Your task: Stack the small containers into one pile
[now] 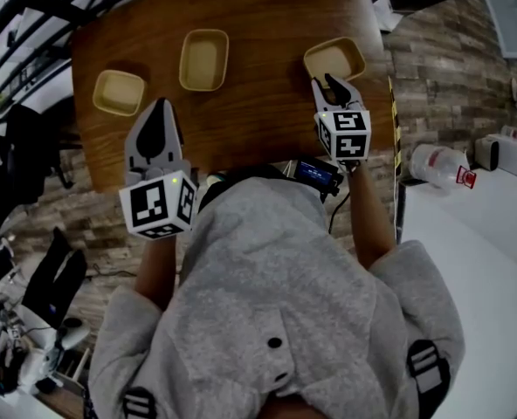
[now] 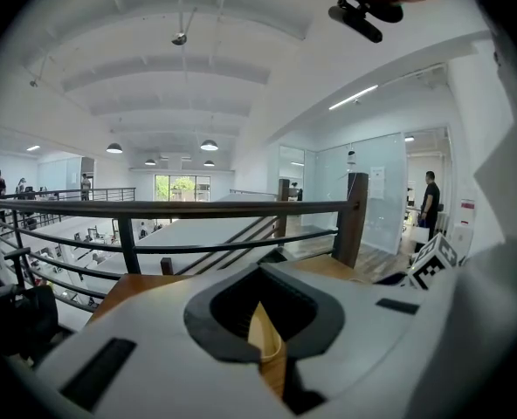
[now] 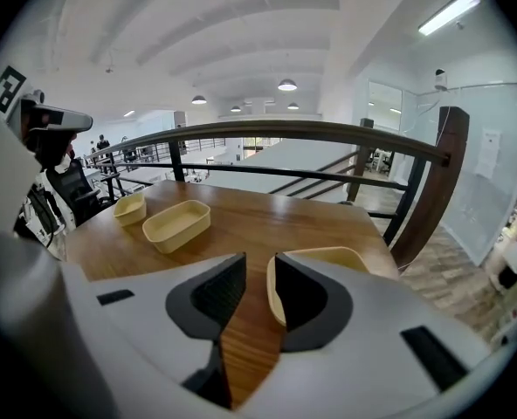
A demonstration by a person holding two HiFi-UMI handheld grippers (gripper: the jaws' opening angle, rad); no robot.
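The right-hand container (image 1: 334,58) is sitting at the far right corner of the table (image 1: 267,120), its long side lying roughly along the far edge and slightly skewed. You are holding the right claw (image 1: 333,90) just on its near side, the nearer hand by a wide margin. In the right gripper view the claw (image 3: 258,269) is standing spread with bare wood showing in the gap, and the container's (image 3: 328,256) near-left rim is lying right against the inner face of the right jaw, not pinched. That rim is likely what the grab depends on. The table's right edge and the railing (image 3: 328,133) are crowding that corner, so the open room is lying to the left, toward the middle container (image 1: 203,59) at the far edge. The left container (image 1: 119,92) is resting near the left edge. Your left claw (image 1: 161,107) is hanging over the table near that one, pressed together on nothing.
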